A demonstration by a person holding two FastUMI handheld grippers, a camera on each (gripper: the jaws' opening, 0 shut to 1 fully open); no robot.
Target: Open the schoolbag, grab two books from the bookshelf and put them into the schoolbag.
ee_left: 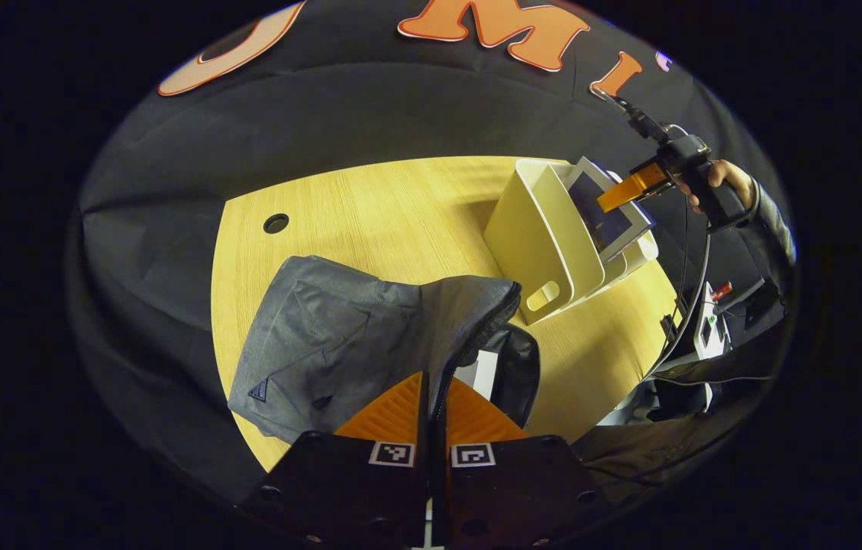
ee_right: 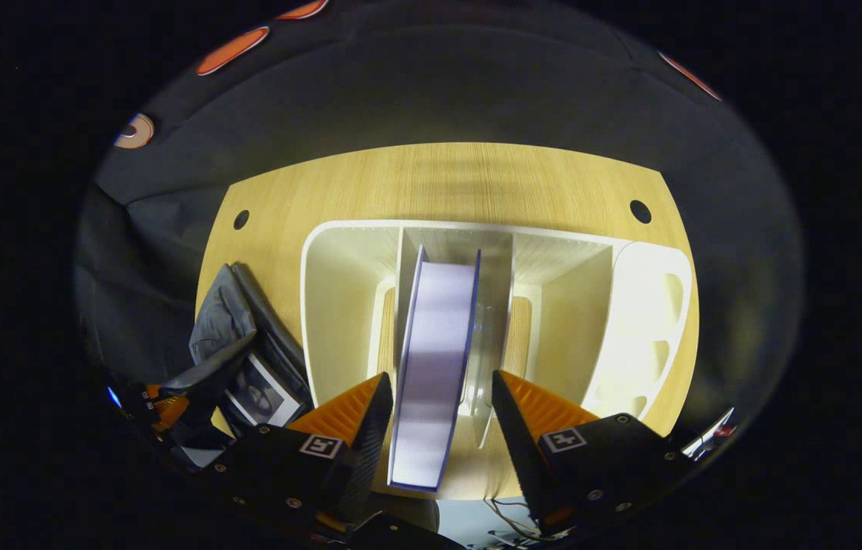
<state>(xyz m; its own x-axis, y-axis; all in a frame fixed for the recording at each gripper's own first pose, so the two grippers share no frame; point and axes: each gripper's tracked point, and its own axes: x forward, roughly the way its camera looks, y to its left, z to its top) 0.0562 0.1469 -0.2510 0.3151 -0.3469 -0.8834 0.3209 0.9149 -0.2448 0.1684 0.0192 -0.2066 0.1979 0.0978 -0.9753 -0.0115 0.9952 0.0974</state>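
Note:
The grey schoolbag (ee_left: 324, 344) lies on the wooden table (ee_left: 369, 206). My left gripper (ee_left: 434, 397) is shut on the edge of its flap and holds the mouth open. A book (ee_right: 259, 397) lies inside the bag. In the right gripper view, the left gripper (ee_right: 159, 405) sits at the bag's (ee_right: 224, 321) near end. The white bookshelf (ee_right: 576, 321) stands to the right of the bag. A blue-edged book (ee_right: 434, 344) stands upright in its middle slot. My right gripper (ee_right: 438, 378) is open, one finger on each side of that book's top edge. A hand (ee_left: 728, 179) holds that right gripper (ee_left: 629, 187) over the shelf (ee_left: 537, 244).
Round cable holes (ee_right: 640, 211) sit near the table's far corners. Black cloth walls close in behind the table. Cables and small devices (ee_left: 709, 328) lie beyond the table's right edge.

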